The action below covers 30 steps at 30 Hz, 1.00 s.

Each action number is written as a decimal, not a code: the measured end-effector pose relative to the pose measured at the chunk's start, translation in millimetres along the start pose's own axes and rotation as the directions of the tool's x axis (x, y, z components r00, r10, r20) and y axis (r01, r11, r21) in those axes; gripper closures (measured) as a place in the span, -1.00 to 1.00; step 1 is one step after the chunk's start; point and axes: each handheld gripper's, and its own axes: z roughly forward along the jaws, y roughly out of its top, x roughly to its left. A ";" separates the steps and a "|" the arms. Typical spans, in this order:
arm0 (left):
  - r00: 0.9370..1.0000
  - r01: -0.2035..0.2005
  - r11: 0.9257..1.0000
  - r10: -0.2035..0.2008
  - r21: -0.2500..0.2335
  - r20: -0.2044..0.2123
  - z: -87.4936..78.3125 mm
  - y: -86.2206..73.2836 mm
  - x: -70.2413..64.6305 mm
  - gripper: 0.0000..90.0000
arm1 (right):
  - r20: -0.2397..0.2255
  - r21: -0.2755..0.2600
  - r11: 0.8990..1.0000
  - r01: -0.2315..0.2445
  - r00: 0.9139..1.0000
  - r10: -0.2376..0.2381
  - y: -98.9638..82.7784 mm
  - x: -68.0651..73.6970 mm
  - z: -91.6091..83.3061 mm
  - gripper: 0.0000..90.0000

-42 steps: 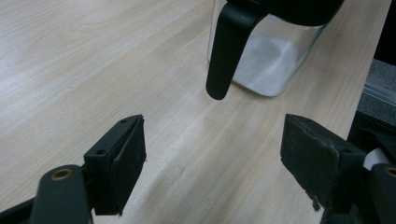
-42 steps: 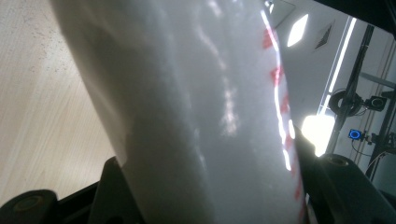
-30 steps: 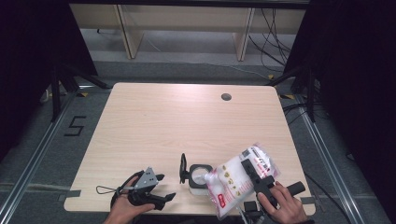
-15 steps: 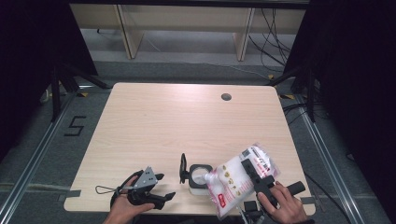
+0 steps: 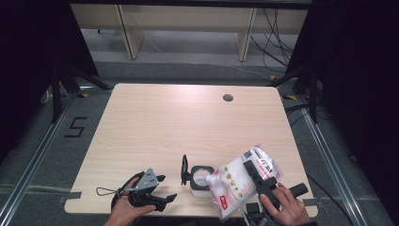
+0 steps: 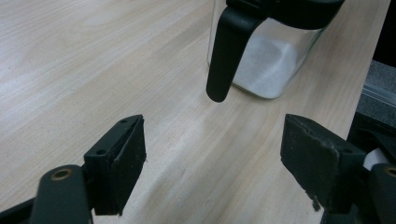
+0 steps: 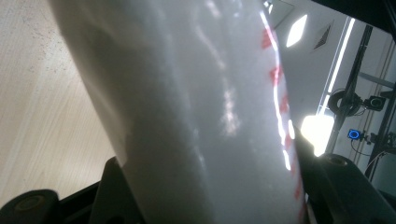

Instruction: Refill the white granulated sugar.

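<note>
Near table's (image 5: 141,122) 6 o'clock edge, right gripper (image 5: 258,178) clenched on white bag (image 5: 237,181), tilted, spout over clear jar (image 5: 200,176). Left gripper (image 5: 157,190) at jar's 8 o'clock, jaws spread, empty. Left gripper view: white powder in jar, black handle (image 6: 229,51) hanging. Right gripper view: bag surface close-up between jaws.

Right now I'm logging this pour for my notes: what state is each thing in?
Bag: tilted, spout at the container's mouth, clamped in the right claw.
Container: upright, lid off, white powder inside.
Left claw: open, holding nothing, beside the container's handle.
</note>
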 end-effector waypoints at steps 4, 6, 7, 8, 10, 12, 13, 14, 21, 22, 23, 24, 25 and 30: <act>1.000 0.012 1.000 -0.012 -0.007 0.006 0.0 -0.4 -1.1 -0.52 | -0.001 -0.001 1.000 0.004 1.000 -0.004 0.1 0.2 0.2 0.09; 1.000 0.002 1.000 -0.002 -0.001 0.000 -0.2 0.0 -0.3 -0.52 | -0.004 -0.002 1.000 0.004 1.000 -0.004 0.0 0.4 0.5 0.09; 1.000 0.000 1.000 0.000 -0.008 0.014 -0.3 -0.3 -1.2 -0.52 | -0.010 0.003 1.000 0.000 1.000 0.000 0.0 0.8 0.7 0.09; 1.000 -0.008 1.000 0.008 -0.005 0.013 -0.6 -0.4 -1.0 -0.52 | -0.011 0.003 1.000 -0.001 1.000 0.001 0.0 0.9 0.9 0.09; 1.000 0.012 1.000 -0.012 -0.009 0.003 -0.2 -0.5 -0.9 -0.52 | -0.010 0.005 1.000 -0.002 1.000 0.002 -0.2 1.2 0.4 0.09; 1.000 0.016 1.000 -0.016 -0.010 0.005 -0.4 -0.3 -1.6 -0.52 | -0.009 0.003 1.000 -0.004 1.000 0.004 -0.5 1.0 0.6 0.09; 1.000 0.009 1.000 -0.009 -0.007 0.012 -0.7 -0.8 -1.8 -0.52 | -0.016 0.004 1.000 -0.005 1.000 0.005 -0.5 1.1 0.8 0.09; 1.000 -0.018 1.000 0.018 -0.007 0.014 -0.7 -0.6 0.0 -0.52 | -0.015 0.004 1.000 -0.005 1.000 0.005 -0.7 1.0 0.8 0.09; 1.000 0.016 1.000 -0.016 -0.001 0.001 -1.1 -0.5 -1.3 -0.52 | -0.008 0.001 1.000 -0.005 1.000 0.005 -1.0 1.2 1.0 0.09; 1.000 0.015 1.000 -0.015 -0.012 0.006 -0.3 -0.4 -1.1 -0.52 | -0.005 -0.001 1.000 -0.004 1.000 0.004 -1.0 1.1 0.8 0.09; 1.000 0.021 1.000 -0.021 -0.002 0.008 -1.2 -0.3 -1.6 -0.52 | -0.005 -0.001 1.000 -0.006 1.000 0.006 -1.1 1.2 0.9 0.09; 1.000 0.016 1.000 -0.016 0.001 0.003 -1.6 -0.7 -1.8 -0.52 | -0.012 0.000 1.000 -0.008 1.000 0.008 -1.0 1.4 1.3 0.09; 1.000 0.016 1.000 -0.016 -0.008 0.004 -1.0 -1.3 -1.8 -0.52 | -0.014 0.002 1.000 -0.007 1.000 0.007 -0.7 1.4 1.3 0.09; 1.000 0.017 1.000 -0.017 -0.009 0.000 -1.5 -1.4 -2.1 -0.52 | -0.010 0.001 1.000 -0.004 1.000 0.004 -0.1 1.5 1.8 0.09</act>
